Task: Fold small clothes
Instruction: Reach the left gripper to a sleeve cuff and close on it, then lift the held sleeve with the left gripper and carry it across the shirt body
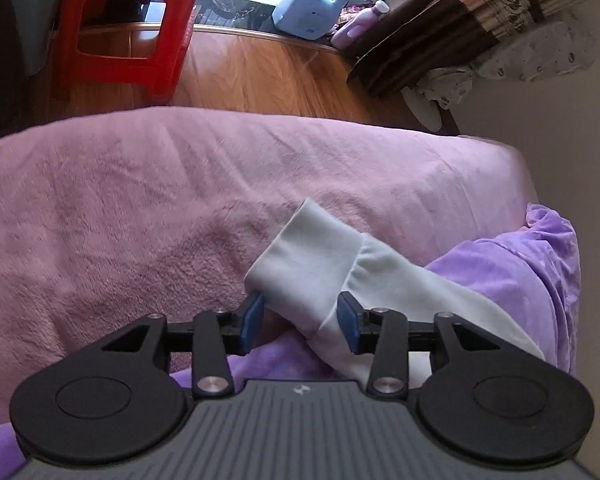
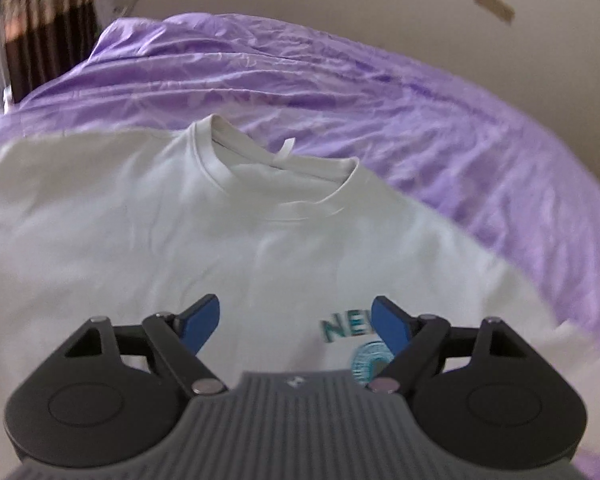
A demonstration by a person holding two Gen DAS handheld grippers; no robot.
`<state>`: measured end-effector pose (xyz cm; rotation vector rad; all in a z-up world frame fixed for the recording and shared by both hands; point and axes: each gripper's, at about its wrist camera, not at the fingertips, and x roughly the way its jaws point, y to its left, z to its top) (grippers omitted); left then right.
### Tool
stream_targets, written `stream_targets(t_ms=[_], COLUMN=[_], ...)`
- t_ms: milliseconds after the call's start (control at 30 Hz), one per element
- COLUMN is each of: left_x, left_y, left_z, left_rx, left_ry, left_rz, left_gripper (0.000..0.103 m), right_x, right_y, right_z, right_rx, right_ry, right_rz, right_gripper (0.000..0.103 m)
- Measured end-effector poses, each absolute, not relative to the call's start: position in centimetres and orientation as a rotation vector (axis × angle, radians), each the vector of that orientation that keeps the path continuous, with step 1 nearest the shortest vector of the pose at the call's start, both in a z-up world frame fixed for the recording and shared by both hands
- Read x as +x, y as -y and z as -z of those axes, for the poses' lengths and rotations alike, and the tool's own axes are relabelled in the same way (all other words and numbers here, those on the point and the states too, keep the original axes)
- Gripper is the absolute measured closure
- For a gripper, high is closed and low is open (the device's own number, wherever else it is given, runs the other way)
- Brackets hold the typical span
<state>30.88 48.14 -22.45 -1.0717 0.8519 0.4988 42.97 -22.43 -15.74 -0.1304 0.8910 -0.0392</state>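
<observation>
Pink blanket [image 1: 140, 208] under left gripper [image 1: 300, 318], parted around sleeve cuff [image 1: 300, 256].

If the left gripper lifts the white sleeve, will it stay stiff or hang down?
Probably hang: the white sleeve already bends at its cuff. It looks thin, so likely light. The left gripper stands open around it, so it may slip.

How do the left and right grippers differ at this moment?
The left gripper has the shirt's sleeve cuff lying between its fingers, which stand apart; the right gripper has nothing between its fingers. The left faces the pink blanket; the right faces the shirt front and collar. Both are open, with blue pads.
</observation>
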Motion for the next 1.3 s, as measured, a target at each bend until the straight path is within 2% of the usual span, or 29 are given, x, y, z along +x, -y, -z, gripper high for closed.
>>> stream_targets(t_ms=[67, 133, 200, 233, 267, 300, 467, 600, 833, 1000, 1167, 1300], left_x=[31.2, 31.3, 31.5, 31.6, 31.7, 31.9, 32.9, 34.2, 37.1, 39.6, 42.1, 44.3], left_y=[-48.1, -48.1, -48.1, -48.1, -48.0, -47.9, -46.8, -43.2, -32.1, -19.7, -6.5, 3.1], left_z=[23.2, 23.7, 23.7, 23.4, 22.8, 22.2, 16.9, 11.1, -0.2, -6.8, -8.9, -6.8], left_rx=[-1.095, -1.125, -1.145, -1.144, -1.129, -1.106, -0.973, -0.757, -0.515, -0.306, -0.135, -0.024], left_ry=[-0.842, -0.830, -0.803, -0.790, -0.783, -0.777, -0.706, -0.649, -0.490, -0.414, -0.395, -0.424], left_rz=[-0.500, -0.500, -0.498, -0.500, -0.509, -0.519, -0.545, -0.560, -0.437, -0.296, -0.159, -0.072], left_gripper=[0.052, 0.056, 0.075, 0.080, 0.089, 0.094, 0.096, 0.096, 0.097, 0.097, 0.097, 0.097], right_x=[43.3, 43.5, 43.3, 43.2, 43.0, 42.7, 41.1, 38.8, 35.6, 34.9, 34.6, 34.3], right_y=[23.0, 24.5, 27.3, 28.8, 30.7, 32.4, 38.9, 43.9, 48.3, 47.5, 42.7, 39.3], right_z=[15.8, 15.6, 15.1, 14.9, 14.6, 14.4, 14.3, 14.3, 14.5, 13.1, 11.2, 9.6], right_rx=[-0.079, -0.038, -0.006, 0.002, 0.007, 0.009, -0.054, -0.060, -0.092, -0.038, -0.029, -0.043], right_ry=[-0.897, -0.902, -0.896, -0.893, -0.891, -0.892, -0.926, -0.938, -0.954, -0.938, -0.921, -0.904], right_rz=[0.048, 0.060, 0.105, 0.133, 0.180, 0.215, 0.356, 0.405, 0.417, 0.308, 0.145, 0.042], right_gripper=[0.039, 0.057, 0.061, 0.061, 0.061, 0.061, 0.059, 0.057, 0.055, 0.055, 0.055, 0.055])
